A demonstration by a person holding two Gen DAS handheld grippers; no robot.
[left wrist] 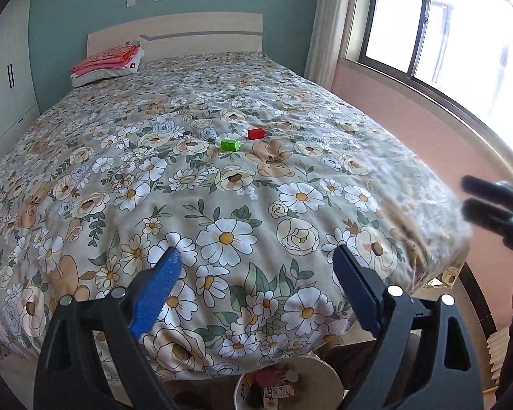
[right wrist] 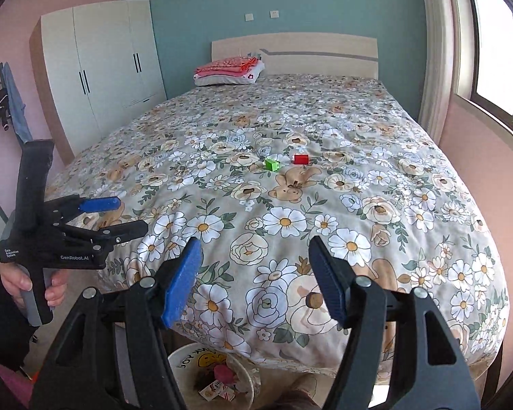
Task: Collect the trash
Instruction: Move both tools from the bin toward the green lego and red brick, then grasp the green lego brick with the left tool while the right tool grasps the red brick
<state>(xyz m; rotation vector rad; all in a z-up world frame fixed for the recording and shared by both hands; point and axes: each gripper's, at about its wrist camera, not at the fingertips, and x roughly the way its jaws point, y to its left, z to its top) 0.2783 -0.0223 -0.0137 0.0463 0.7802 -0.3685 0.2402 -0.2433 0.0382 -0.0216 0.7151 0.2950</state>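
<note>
A small green block [left wrist: 230, 144] [right wrist: 272, 164] and a red block [left wrist: 255, 133] [right wrist: 301, 159] lie side by side on the floral bed cover [left wrist: 222, 205] [right wrist: 359, 205], near its middle. My left gripper [left wrist: 256, 248] hangs open over the near end of the bed with nothing between its blue pads. It also shows at the left of the right wrist view as the left gripper [right wrist: 133, 214], held by a hand [right wrist: 17, 280]. My right gripper [right wrist: 255, 240] is open and empty too; the blurred right gripper [left wrist: 468, 195] shows at the edge of the left wrist view.
A round bin [left wrist: 325, 372] [right wrist: 188, 355] with wrappers in it stands on the floor below the foot of the bed. A pillow with folded red cloth [right wrist: 229, 70] lies by the headboard. A white wardrobe [right wrist: 99, 68] stands left, a window [left wrist: 444, 34] right.
</note>
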